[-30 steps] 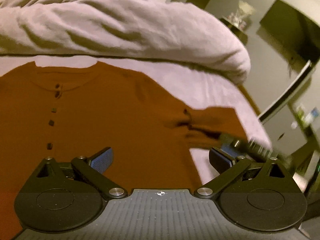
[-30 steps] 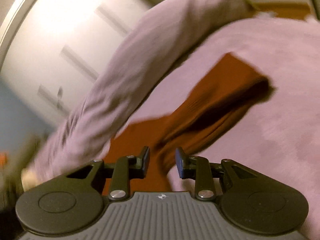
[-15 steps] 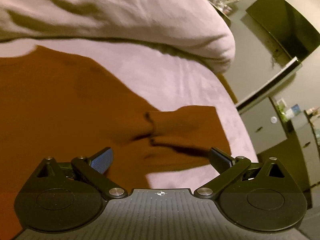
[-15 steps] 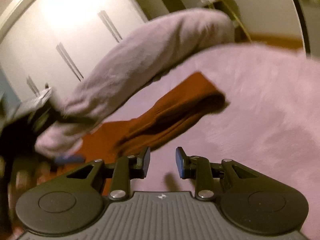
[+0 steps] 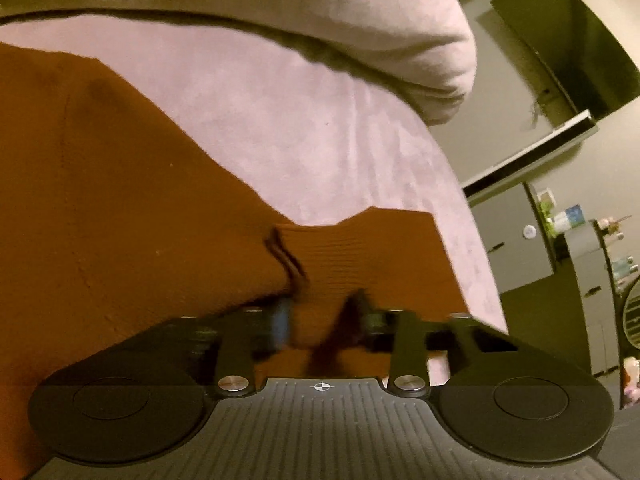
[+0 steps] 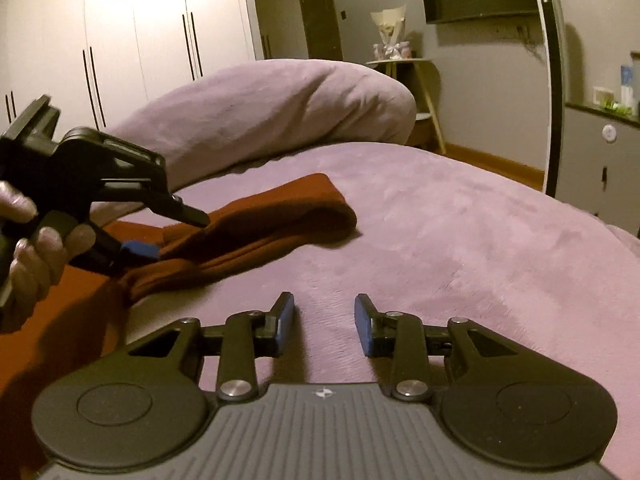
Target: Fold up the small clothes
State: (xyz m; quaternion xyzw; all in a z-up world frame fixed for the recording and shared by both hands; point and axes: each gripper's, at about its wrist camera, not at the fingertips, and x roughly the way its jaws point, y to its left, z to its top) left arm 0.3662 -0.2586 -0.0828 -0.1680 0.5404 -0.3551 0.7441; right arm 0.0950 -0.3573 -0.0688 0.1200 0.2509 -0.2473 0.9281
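A rust-brown shirt (image 5: 120,208) lies flat on the pink bed. Its right sleeve (image 5: 368,252) is folded back on itself near the armpit. My left gripper (image 5: 320,320) is blurred by motion, with its jaws closing around the sleeve fold; in the right wrist view the same gripper (image 6: 176,232) has the sleeve (image 6: 280,216) between its fingers. My right gripper (image 6: 324,324) is open and empty, hovering over bare bedspread just right of the sleeve.
A bunched pink duvet (image 6: 280,108) lies along the far side of the bed (image 6: 460,240). White wardrobes (image 6: 140,32) stand behind it. A wall television (image 5: 568,48), a grey cabinet (image 6: 596,160) and a small side table (image 6: 404,68) stand beyond the bed's edge.
My left gripper has moved right onto the sleeve and its jaws have narrowed from wide open. My right gripper has drawn back from the sleeve, empty.
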